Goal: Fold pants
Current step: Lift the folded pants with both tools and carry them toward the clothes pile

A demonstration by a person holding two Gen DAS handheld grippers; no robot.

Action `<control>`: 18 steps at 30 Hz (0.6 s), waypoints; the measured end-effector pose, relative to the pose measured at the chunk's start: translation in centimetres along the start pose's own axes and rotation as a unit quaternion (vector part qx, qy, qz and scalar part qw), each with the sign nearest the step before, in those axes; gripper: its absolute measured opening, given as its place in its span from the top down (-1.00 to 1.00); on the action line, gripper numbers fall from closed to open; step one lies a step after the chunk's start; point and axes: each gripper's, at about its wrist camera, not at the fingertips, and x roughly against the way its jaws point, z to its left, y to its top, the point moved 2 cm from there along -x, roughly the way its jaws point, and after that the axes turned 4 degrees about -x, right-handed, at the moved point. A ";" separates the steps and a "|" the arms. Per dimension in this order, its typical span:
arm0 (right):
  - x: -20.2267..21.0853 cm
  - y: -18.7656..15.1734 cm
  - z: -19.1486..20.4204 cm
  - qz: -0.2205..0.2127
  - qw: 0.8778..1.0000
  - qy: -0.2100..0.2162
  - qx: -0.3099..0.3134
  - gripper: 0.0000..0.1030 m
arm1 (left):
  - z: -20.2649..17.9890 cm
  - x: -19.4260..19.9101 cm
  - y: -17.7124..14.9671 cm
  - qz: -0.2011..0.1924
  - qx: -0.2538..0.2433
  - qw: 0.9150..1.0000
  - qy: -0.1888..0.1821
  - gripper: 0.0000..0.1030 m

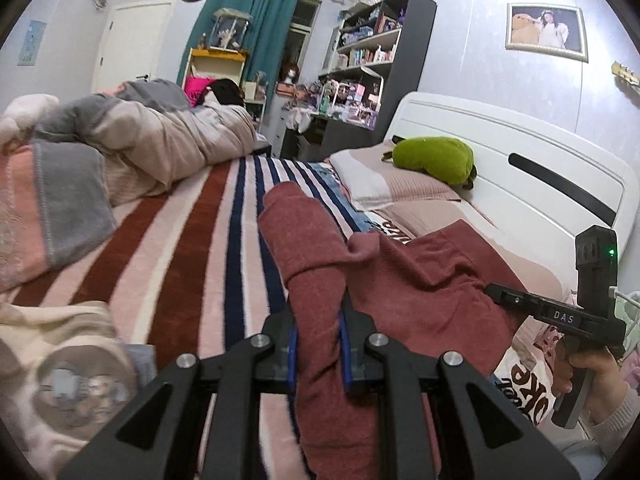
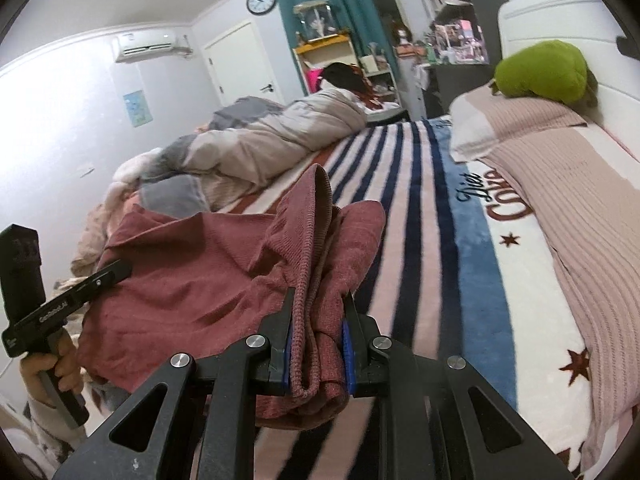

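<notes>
Two tongs (image 1: 319,344) (image 2: 318,344) clamping | pants (image 2: 192,272): maroon knit, bunched

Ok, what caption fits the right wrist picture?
Right gripper clamps bunched red pants above the striped bed blanket.

Bed (image 1: 520,148) with striped blanket (image 1: 192,216); rumpled quilt (image 1: 168,136) along far side, pillow (image 1: 384,184) at white headboard, green plush toy (image 1: 434,158) on pillow, red pants (image 1: 400,280) over blanket.

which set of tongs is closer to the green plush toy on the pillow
Right. The right tongs grip the pants on the side toward the plush; the left tongs are farther away.
</notes>
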 end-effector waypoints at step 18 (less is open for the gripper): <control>-4.7 0.8 14.2 0.022 0.993 0.100 0.060 0.75 | 11.4 12.4 0.6 -0.036 0.009 0.995 0.093 0.74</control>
